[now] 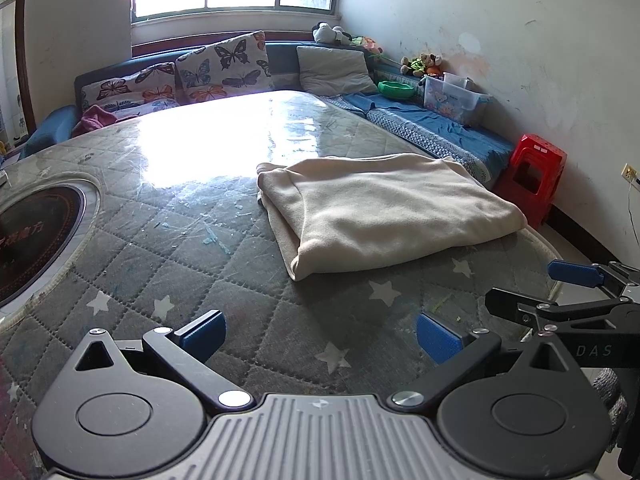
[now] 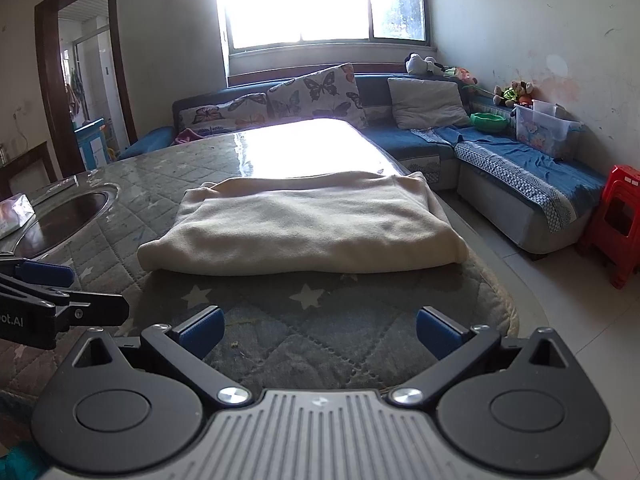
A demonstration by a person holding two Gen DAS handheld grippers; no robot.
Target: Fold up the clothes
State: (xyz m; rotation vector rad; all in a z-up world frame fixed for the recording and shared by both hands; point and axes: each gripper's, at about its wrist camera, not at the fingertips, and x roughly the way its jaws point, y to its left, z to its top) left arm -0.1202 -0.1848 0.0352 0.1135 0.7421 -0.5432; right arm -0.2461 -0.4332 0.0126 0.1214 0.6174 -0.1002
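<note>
The far middle of the table (image 1: 224,136) is washed out by glare from the window (image 2: 320,0), so its surface there cannot be read, and the panes themselves are blown white. The round dark inset (image 1: 36,232) at the table's left edge is cut off by the left wrist picture's side; its lettering is too blurred to read. The cream garment (image 1: 384,216) is folded over itself, so its type and underside stay hidden. The right gripper (image 1: 520,284) is cut by the picture's right edge, and the left gripper (image 2: 100,284) by the other picture's left edge. The toys (image 2: 514,92) on the sofa corner are too small to tell apart
</note>
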